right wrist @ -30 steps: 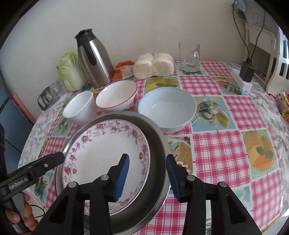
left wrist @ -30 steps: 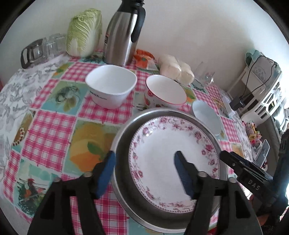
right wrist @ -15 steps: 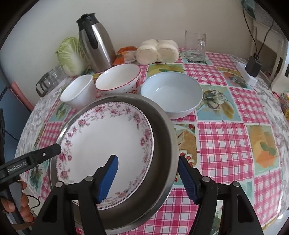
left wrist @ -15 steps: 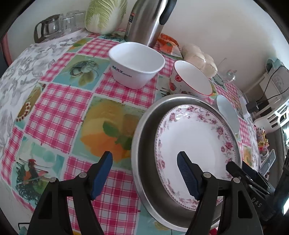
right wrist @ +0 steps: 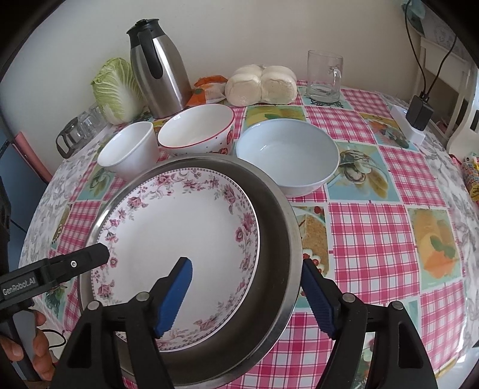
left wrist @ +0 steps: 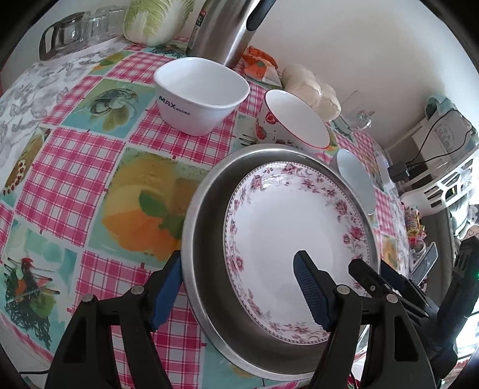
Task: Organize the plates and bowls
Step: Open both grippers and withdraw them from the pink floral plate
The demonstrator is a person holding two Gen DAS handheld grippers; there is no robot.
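In the left wrist view the thermos point(left wrist: 223, 28) and cabbage point(left wrist: 155, 18) are cut off by the top edge. The floral plate point(left wrist: 287, 227) hides most of the metal pan point(left wrist: 206, 239) floor, and the pan rim hides part of the pale blue bowl point(left wrist: 357, 179).

A flowered plate point(right wrist: 176, 236) lies inside a metal pan point(right wrist: 269, 227) at the near edge of a table point(right wrist: 374, 239). Behind the pan stand three bowls in a row: a cup-shaped bowl point(right wrist: 128, 151) left, a rimmed bowl point(right wrist: 196, 128) middle, a wide bowl point(right wrist: 287, 155) right. Farther back stand a cabbage point(right wrist: 115, 89), a thermos point(right wrist: 157, 65), buns point(right wrist: 260, 85) and a glass mug point(right wrist: 324, 76).
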